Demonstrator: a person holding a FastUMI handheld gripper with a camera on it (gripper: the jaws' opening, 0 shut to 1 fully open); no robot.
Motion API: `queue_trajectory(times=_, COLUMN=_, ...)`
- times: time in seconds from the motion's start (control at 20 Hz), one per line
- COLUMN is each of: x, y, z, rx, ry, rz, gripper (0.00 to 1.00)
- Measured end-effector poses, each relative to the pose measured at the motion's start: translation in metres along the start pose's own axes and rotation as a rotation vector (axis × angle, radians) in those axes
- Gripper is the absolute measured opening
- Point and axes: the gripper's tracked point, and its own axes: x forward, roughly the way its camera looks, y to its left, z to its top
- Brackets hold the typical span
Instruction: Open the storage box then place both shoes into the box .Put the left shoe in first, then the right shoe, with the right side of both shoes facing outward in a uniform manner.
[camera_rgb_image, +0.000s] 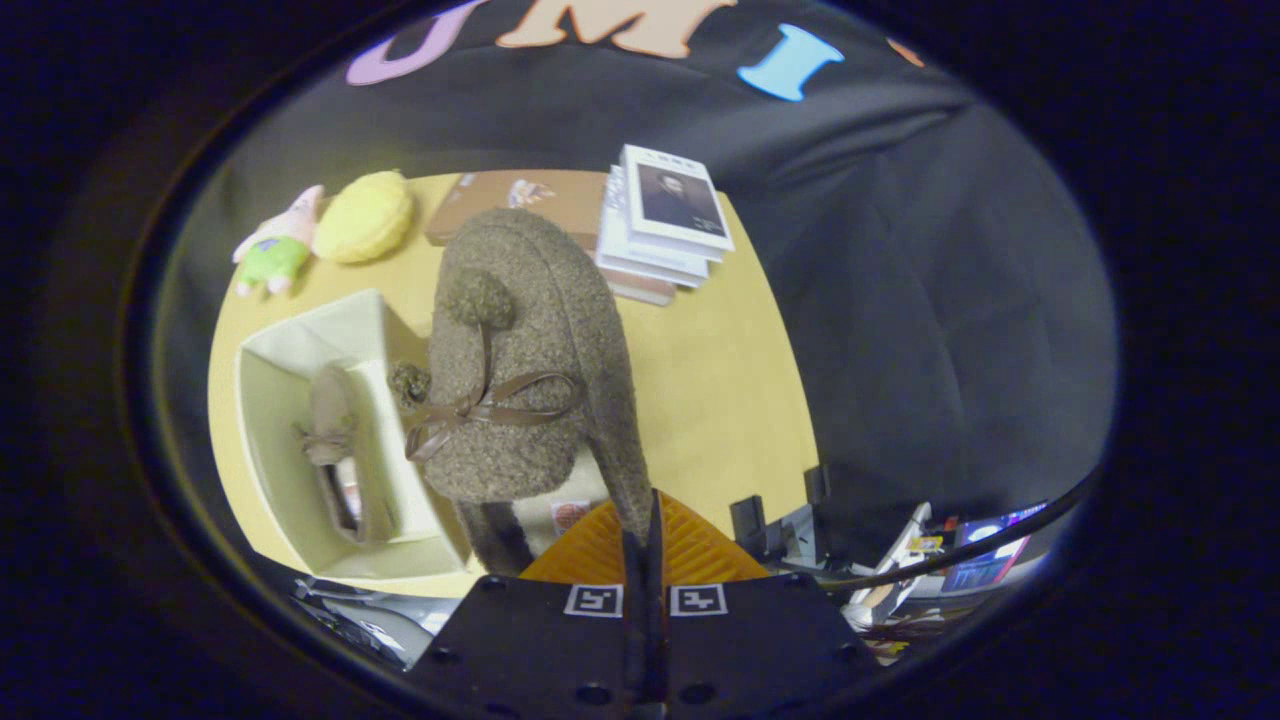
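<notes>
Gripper (645, 530) fingers are clamped on the second shoe's (520, 380) thin heel rim, so slippage is risked before the storage box (300, 340), where one shoe (335, 440) lies, is reached.

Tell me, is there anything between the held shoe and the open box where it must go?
Nothing visible blocks the way. The gripper is shut on the heel rim of the second shoe, lifted just beside the open storage box. Inside, the first shoe lies along one side, leaving free room beside it.
</notes>
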Motion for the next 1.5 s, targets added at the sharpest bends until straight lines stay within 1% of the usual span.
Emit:
queue_trajectory(times=0.15, x=-0.019, y=0.056, z=0.008, rx=-0.056, ry=-0.032, rz=0.084, gripper=0.03)
queue_trajectory(times=0.25, x=-0.022, y=0.094, z=0.005, rx=-0.089, ry=-0.031, rz=0.144, gripper=0.03)
queue_trajectory(times=0.35, x=-0.016, y=0.133, z=0.002, rx=-0.097, ry=-0.019, rz=0.205, gripper=0.03)
queue_trajectory(times=0.45, x=-0.003, y=0.159, z=-0.005, rx=-0.119, ry=0.008, rz=0.237, gripper=0.04)
queue_trajectory(times=0.6, x=0.029, y=0.171, z=-0.017, rx=-0.174, ry=0.057, rz=0.207, gripper=0.03)
queue_trajectory(times=0.75, x=0.072, y=0.185, z=-0.032, rx=-0.216, ry=0.098, rz=0.221, gripper=0.03)
queue_trajectory(times=0.85, x=0.090, y=0.186, z=-0.039, rx=-0.252, ry=0.119, rz=0.196, gripper=0.03)
queue_trajectory(times=1.0, x=0.099, y=0.189, z=-0.045, rx=-0.287, ry=0.139, rz=0.184, gripper=0.04)
queue_trajectory(times=1.1, x=0.096, y=0.185, z=-0.048, rx=-0.302, ry=0.150, rz=0.176, gripper=0.09)
queue_trajectory(times=1.15, x=0.093, y=0.184, z=-0.050, rx=-0.286, ry=0.155, rz=0.186, gripper=0.11)
queue_trajectory(times=1.25, x=0.079, y=0.185, z=-0.048, rx=-0.245, ry=0.153, rz=0.218, gripper=0.28)
queue_trajectory(times=1.35, x=0.063, y=0.187, z=-0.059, rx=-0.212, ry=0.179, rz=0.277, gripper=0.46)
queue_trajectory(times=1.4, x=0.054, y=0.185, z=-0.061, rx=-0.203, ry=0.184, rz=0.294, gripper=0.55)
queue_trajectory(times=1.5, x=0.039, y=0.172, z=-0.064, rx=-0.194, ry=0.182, rz=0.297, gripper=0.72)
